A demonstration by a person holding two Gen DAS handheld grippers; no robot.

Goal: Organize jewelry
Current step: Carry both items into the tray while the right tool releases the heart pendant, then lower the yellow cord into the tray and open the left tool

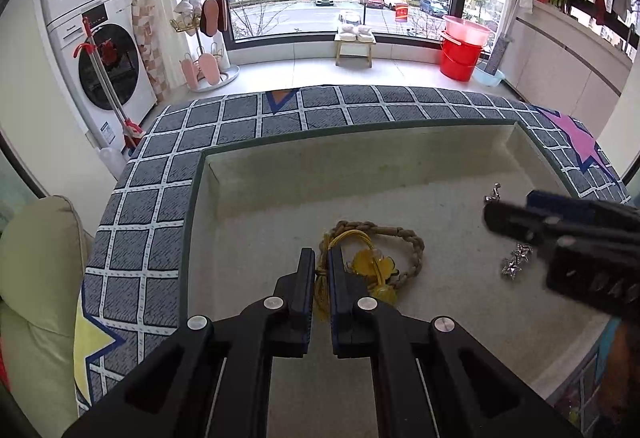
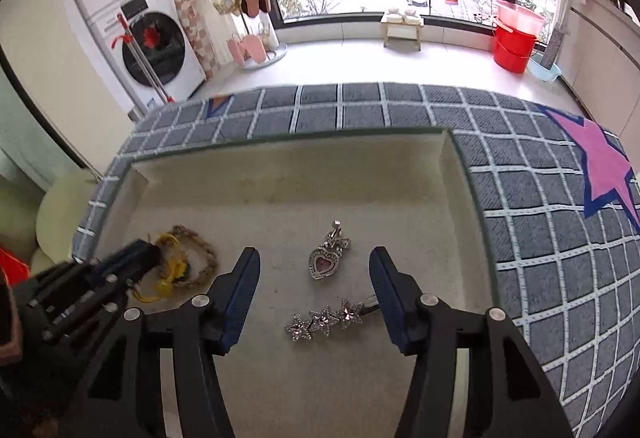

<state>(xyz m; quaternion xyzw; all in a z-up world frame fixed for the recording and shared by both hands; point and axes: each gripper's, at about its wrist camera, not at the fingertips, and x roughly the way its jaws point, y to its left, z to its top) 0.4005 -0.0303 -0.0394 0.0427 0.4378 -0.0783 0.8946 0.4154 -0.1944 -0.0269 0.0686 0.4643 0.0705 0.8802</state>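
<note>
A beige felt-lined tray [image 1: 360, 154] [image 2: 280, 166] lies on the checked cloth. In it, a brown braided bracelet [image 1: 414, 242] [image 2: 206, 256] with yellow cord and yellow charms [image 1: 376, 266] [image 2: 172, 270]. My left gripper [image 1: 321, 258] [image 2: 140, 258] is shut on the yellow cord at the bracelet's left side. A heart-shaped rhinestone pendant [image 2: 326, 260] and a three-star rhinestone hair clip [image 2: 326, 320] [image 1: 516, 262] lie in the tray's right half. My right gripper [image 2: 314, 270] [image 1: 496, 214] is open, hovering over both pieces, empty.
A grey checked cloth [image 1: 240, 118] [image 2: 540, 238] with pink and yellow stars covers the table around the tray. A cream chair [image 1: 36, 278] stands at the left. Beyond are a washing machine [image 1: 108, 70], a shoe rack, a stool and a red bucket [image 1: 460, 54].
</note>
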